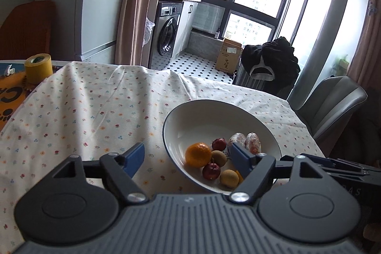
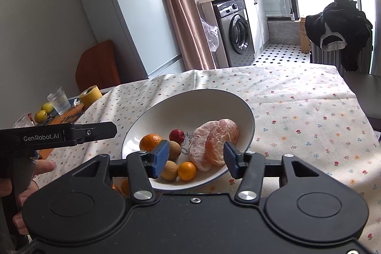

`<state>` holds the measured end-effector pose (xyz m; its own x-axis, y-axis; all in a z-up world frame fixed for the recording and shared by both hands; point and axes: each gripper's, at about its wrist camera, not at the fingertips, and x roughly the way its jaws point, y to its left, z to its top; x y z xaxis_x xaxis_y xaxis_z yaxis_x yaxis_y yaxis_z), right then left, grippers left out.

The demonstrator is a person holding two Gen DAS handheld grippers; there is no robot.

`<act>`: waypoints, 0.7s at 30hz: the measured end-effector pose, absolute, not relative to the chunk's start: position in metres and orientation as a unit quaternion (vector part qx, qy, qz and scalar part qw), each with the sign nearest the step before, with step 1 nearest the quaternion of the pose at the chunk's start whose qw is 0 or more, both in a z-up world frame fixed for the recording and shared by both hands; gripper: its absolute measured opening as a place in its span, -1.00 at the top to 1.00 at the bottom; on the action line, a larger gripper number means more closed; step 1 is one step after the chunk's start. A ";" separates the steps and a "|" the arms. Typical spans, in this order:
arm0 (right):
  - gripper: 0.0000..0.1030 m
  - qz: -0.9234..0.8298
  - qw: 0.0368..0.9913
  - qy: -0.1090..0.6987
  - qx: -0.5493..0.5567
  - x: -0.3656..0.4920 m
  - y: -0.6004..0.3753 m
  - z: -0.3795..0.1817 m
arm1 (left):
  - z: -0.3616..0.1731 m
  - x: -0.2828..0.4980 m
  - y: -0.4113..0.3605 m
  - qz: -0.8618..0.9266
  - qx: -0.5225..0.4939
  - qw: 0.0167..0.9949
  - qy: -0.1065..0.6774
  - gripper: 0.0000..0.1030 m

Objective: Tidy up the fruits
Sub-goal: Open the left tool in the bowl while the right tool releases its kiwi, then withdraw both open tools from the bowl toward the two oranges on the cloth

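Note:
A white bowl (image 1: 204,111) (image 2: 190,101) with a dark rim stands on the flowered tablecloth. It holds an orange (image 1: 198,154) (image 2: 150,141), small red fruits (image 1: 219,144) (image 2: 177,135), brown longans (image 1: 219,155) (image 2: 174,150), a small kumquat (image 2: 187,170) and two peeled pomelo segments (image 1: 245,142) (image 2: 214,142). My left gripper (image 1: 188,162) is open and empty, its fingers astride the bowl's near-left rim. My right gripper (image 2: 197,160) is open and empty, just above the bowl's near rim. The left gripper also shows at the left of the right wrist view (image 2: 95,131).
A yellow tape roll (image 1: 38,68) (image 2: 91,94), a glass (image 2: 58,100) and two yellow fruits (image 2: 41,114) sit at the table's far left. A grey chair (image 1: 333,104) stands by the right edge. Orange fruit pieces (image 2: 122,187) lie left of the bowl's near rim.

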<state>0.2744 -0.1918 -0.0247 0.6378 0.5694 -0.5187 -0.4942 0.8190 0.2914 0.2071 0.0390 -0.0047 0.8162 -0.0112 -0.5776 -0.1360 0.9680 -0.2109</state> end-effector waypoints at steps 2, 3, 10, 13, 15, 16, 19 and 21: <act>-0.10 0.295 0.903 0.305 0.062 0.270 -0.193 -0.022 | -0.002 0.201 0.039 0.035 -0.121 0.946 0.297 -0.58; -0.16 0.295 0.904 0.303 0.063 0.268 -0.194 -0.021 | -0.001 0.198 0.039 0.037 -0.120 0.947 0.294 -0.61; -0.69 0.299 0.906 0.292 0.071 0.253 -0.197 -0.015 | 0.008 0.175 0.047 0.047 -0.142 0.950 0.275 -0.92; -0.85 0.299 0.907 0.286 0.070 0.246 -0.197 -0.013 | 0.011 0.166 0.048 0.054 -0.139 0.953 0.263 -0.97; -0.92 0.300 0.908 0.283 0.070 0.241 -0.197 -0.012 | 0.013 0.161 0.049 0.062 -0.133 0.954 0.260 -0.99; -0.95 0.301 0.908 0.282 0.070 0.239 -0.196 -0.012 | 0.014 0.159 0.050 0.066 -0.131 0.955 0.259 -1.00; -1.00 0.309 0.907 0.280 0.067 0.232 -0.194 -0.011 | 0.016 0.153 0.050 0.077 -0.122 0.955 0.260 -1.00; -1.00 0.313 0.905 0.279 0.068 0.228 -0.193 -0.009 | 0.017 0.150 0.052 0.074 -0.125 0.954 0.262 -1.00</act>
<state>0.2279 -0.1934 -0.0094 0.6491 0.6047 -0.4616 -0.5284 0.7949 0.2983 0.1500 0.0522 0.0173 0.8521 0.0761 -0.5178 -0.2073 0.9576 -0.2003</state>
